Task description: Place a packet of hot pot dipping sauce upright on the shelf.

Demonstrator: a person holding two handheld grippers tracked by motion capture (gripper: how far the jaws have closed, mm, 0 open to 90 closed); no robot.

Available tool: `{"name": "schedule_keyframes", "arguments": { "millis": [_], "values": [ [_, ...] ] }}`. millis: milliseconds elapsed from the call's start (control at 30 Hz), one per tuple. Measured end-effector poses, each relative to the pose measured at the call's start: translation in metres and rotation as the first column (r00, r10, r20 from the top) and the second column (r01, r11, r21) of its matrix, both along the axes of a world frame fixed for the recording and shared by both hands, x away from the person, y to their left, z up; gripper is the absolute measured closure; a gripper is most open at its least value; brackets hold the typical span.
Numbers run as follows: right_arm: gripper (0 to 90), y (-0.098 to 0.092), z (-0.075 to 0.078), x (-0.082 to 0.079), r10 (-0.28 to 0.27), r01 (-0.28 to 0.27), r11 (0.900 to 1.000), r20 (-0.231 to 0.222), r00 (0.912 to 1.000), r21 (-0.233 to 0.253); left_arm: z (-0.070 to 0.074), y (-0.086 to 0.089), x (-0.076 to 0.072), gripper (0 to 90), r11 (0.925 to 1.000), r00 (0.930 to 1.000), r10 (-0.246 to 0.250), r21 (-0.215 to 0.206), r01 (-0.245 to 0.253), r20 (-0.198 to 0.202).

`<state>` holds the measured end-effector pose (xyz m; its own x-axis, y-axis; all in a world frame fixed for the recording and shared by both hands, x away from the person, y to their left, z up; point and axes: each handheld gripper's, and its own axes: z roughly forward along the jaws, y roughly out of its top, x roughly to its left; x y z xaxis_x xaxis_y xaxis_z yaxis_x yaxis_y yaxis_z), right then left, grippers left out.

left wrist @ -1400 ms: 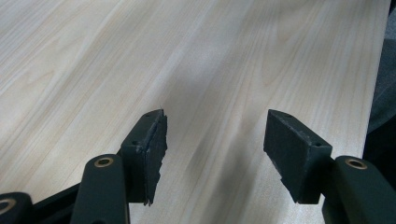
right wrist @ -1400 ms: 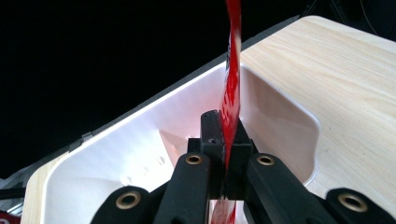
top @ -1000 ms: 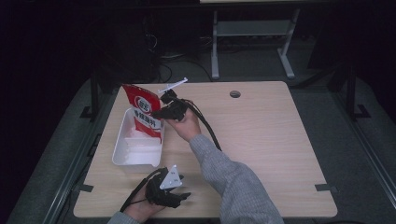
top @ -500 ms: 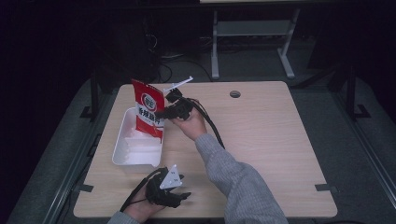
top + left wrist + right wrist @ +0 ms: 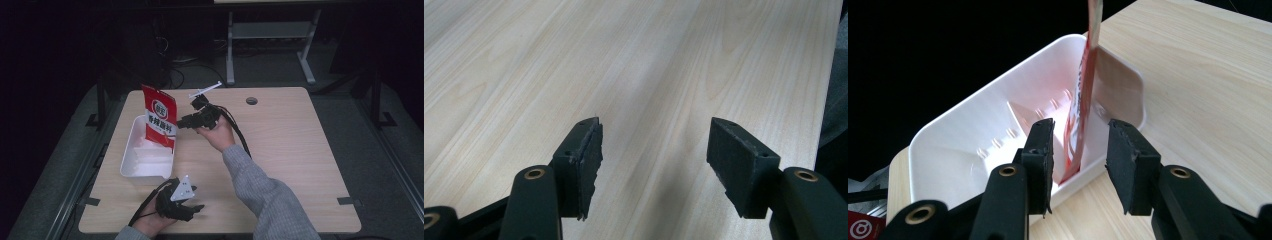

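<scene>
1. White tray (image 5: 131, 159): lay at the tabletop's (image 5: 300, 150) left edge.
2. Red pouch (image 5: 161, 119): stood upright, lower end inside the tray.
3. Left tool (image 5: 186, 206): rested near the tray, jaws wide, empty.
4. Right tool (image 5: 181, 122): jaws apart around the pouch edge, seemingly releasing it; next, withdraw clear.

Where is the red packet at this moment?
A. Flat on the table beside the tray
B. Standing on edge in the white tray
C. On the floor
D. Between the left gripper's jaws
B: the red packet stands upright with its lower edge inside the white tray, and the right gripper has its jaws open on either side of it.
</scene>
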<state>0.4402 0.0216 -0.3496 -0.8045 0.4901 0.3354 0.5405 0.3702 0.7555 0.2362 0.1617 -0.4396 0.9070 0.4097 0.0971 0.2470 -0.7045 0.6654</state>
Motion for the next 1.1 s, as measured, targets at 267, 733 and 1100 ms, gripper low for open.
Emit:
{"name": "schedule_keyframes", "arguments": {
  "millis": [267, 733, 1100],
  "values": [
    [60.4, -0.022, 0.0, -0.008, -0.007, 0.007, 1.0, -0.013, 0.9999, 0.0, -0.001, -0.001, 0.001, 37.8, 1.0, 1.0, -0.001, 0.003, 0.001, -0.002],
    [55.3, -0.066, -0.007, -0.025, -0.017, 0.017, 1.0, -0.043, 0.9989, 0.009, -0.002, -0.003, 0.002, 37.0, 0.9999, 0.9999, -0.007, 0.012, 0.007, -0.008],
    [52.4, -0.091, -0.021, -0.039, -0.022, 0.023, 1.0, -0.079, 0.9966, 0.013, -0.001, -0.003, 0.002, 36.8, 1.0, 1.0, 0.001, 0.003, -0.001, -0.007]
  ]
}}
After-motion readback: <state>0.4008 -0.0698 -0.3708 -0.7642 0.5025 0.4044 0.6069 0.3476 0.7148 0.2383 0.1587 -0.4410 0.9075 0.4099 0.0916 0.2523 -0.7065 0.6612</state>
